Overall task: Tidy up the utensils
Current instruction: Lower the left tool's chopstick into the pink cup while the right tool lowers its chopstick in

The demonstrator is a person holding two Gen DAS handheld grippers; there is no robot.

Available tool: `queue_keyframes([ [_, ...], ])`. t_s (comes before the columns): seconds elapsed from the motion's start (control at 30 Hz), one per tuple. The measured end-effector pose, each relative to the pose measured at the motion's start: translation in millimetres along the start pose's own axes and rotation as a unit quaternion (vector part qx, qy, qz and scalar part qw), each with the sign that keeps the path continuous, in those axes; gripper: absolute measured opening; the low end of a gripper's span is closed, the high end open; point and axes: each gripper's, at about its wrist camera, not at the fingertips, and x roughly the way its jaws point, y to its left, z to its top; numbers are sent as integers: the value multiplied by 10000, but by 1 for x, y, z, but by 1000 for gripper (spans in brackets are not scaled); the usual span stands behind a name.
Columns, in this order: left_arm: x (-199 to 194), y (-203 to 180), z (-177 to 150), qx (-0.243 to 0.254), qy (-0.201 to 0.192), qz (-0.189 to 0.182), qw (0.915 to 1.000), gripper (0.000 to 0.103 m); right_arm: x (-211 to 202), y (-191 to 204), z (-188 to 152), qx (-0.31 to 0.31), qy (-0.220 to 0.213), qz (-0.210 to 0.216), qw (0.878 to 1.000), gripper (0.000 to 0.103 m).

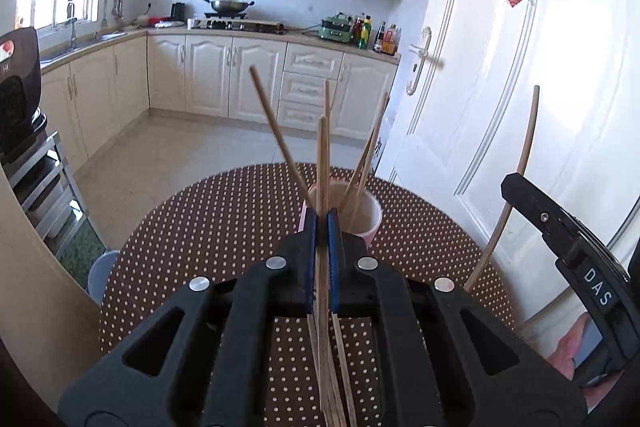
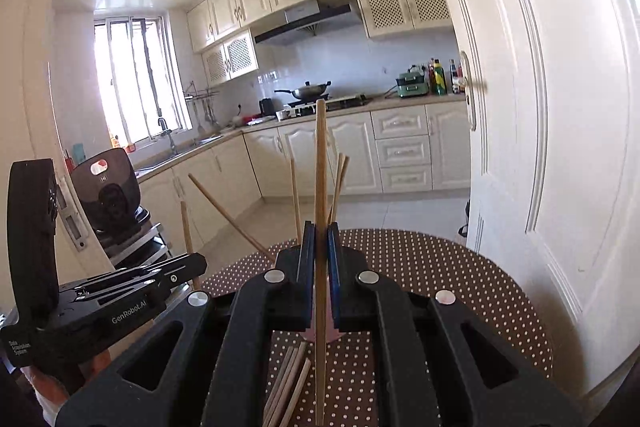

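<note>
My left gripper [image 1: 322, 223] sits at centre frame, jaws clamped on a long pale wooden chopstick [image 1: 322, 163] standing nearly upright. Just beyond its tips, the pink-and-white round cup [image 1: 370, 217] holds several more chopsticks fanned outward. Loose wooden chopsticks [image 1: 334, 379] lie on the brown white-dotted round table [image 1: 224, 219] at lower centre. My right gripper [image 2: 321, 231] pinches a second wooden chopstick [image 2: 320, 163], also upright. The table's curved edge runs close to the white panelled door [image 1: 520, 99] at right; open tiled floor [image 1: 180, 143] spreads beyond at left.
</note>
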Motion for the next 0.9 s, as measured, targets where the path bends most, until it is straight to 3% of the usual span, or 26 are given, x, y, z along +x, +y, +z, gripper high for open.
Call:
queue_keyframes([
  [0.9,-23,-24,73,162,-938,57,9954,6,22,4,59,192,-892,9,9958,5],
])
